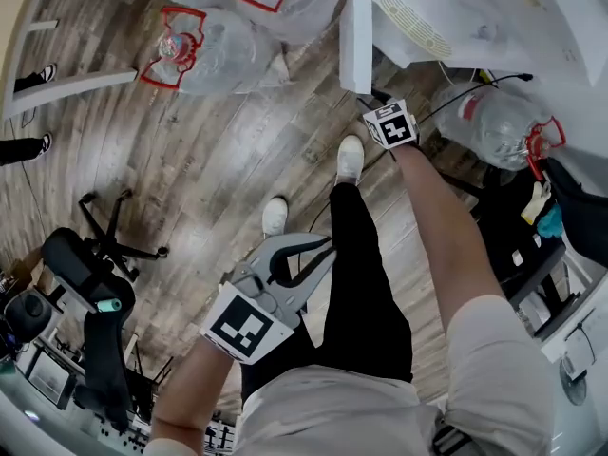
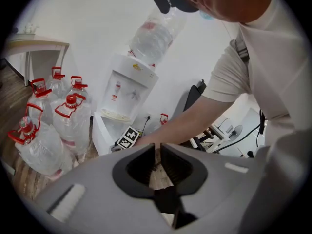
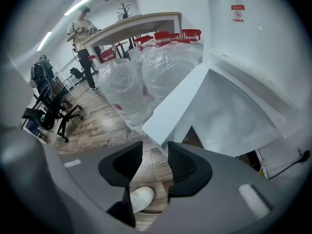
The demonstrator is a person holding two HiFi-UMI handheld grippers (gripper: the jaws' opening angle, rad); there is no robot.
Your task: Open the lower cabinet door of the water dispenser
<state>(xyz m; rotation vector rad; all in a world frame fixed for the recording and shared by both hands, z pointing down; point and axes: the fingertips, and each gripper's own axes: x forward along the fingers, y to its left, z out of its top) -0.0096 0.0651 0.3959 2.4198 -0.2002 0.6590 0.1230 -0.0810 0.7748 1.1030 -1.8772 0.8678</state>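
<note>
The right gripper [image 3: 155, 148] has its jaws wide apart and empty; only floor and a shoe show between them. The left gripper [image 2: 157, 151] has a narrower gap between its jaws and holds nothing either.

The water dispenser [image 2: 127, 89] stands on the far right of the scene against the wall. Its lower cabinet door [image 3: 170, 108] already stands swung out from the cabinet, so the white inside [image 3: 229, 126] is visible to the door's right. The door lies straight ahead of the right jaws, just beyond their tips and not touching them. Its near free edge faces the gripper, with its long axis upright. The right hand is much the nearer one. The left gripper hangs well back, near the person's legs. Any further swing of the door would seem to fall to the right gripper, with the jaws taking that upright edge or pushing the panel from its inner face.

By count there is one dispenser and one lower door. One bottle [image 2: 156, 33] sits upside down on top of the dispenser. A cluster of floor bottles [image 2: 70, 123] stands to its left, five or six of them, though they overlap too much for a sure count. One more bottle [image 1: 489, 122] stands on its right. There are also two grippers and two white shoes [image 1: 351, 157].
</note>
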